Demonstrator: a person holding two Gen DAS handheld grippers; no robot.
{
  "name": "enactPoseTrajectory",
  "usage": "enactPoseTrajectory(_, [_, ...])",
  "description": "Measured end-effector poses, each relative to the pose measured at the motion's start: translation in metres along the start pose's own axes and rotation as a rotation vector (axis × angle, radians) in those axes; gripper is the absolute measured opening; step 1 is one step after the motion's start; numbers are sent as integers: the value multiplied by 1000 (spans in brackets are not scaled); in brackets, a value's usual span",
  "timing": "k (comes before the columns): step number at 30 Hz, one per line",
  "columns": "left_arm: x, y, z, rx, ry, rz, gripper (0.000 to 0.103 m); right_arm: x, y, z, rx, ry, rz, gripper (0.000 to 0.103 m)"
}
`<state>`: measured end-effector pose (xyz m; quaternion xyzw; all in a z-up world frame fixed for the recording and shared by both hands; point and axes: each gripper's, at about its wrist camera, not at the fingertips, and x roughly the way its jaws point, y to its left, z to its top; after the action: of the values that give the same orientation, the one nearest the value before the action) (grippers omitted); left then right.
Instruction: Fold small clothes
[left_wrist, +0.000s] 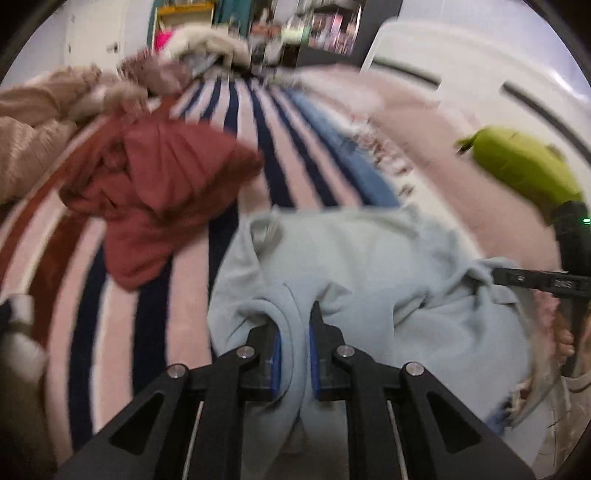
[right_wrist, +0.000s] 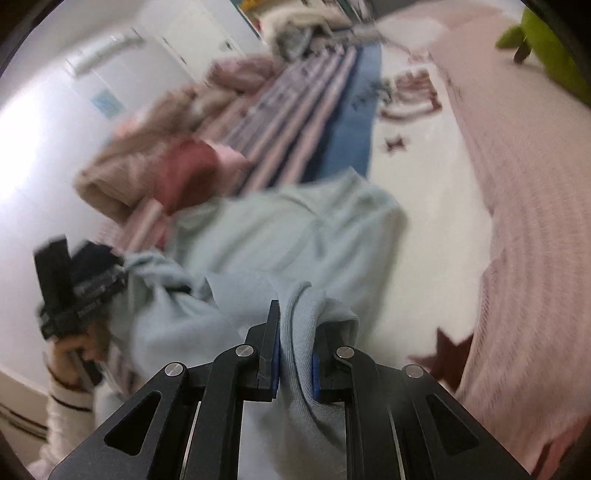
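Striped blanket (left_wrist: 288, 155) spread beneath; pale blue garment (left_wrist: 369, 258) lifted over its near edge, left gripper (left_wrist: 294, 354) and right gripper (right_wrist: 295, 350) jaws nearly closed, each pinching a bunched hem. Risks: thin pinch slipping mid-swing, snagging red garment (left_wrist: 162, 192) alongside

Both wrist cameras are looking steeply down along their own fingers, very close over the pale blue garment (left_wrist: 369, 266), each catching the other gripper at its edge; both are sharing the striped blanket (left_wrist: 258, 122).
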<state>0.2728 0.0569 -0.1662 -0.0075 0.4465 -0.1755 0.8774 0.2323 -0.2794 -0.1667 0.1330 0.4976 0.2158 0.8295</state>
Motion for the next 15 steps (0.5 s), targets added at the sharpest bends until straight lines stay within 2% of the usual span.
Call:
enactPoseTrajectory(2, [19, 1, -4, 19, 45, 4, 13, 16, -2, -4, -10, 41, -24, 11])
enactPoseTrajectory(4, [16, -3, -10, 54, 23, 6, 17, 19, -4, -10, -26, 51, -29, 12])
enactPoseTrajectory(6, [7, -4, -11, 58, 21, -6, 35, 14, -4, -13, -40, 58, -25, 24])
enactPoseTrajectory(8, [-6, -6, -11, 61, 16, -24, 66, 6, -1, -16, -59, 77, -26, 56])
enactPoseTrajectory(11, [-45, -14, -21, 112, -53, -9, 77, -20, 16, -32, -167, 64, -57, 71])
enactPoseTrajectory(15, [-74, -16, -43, 143, -53, -15, 85, -48, 44, -60, -334, 27, -97, 82])
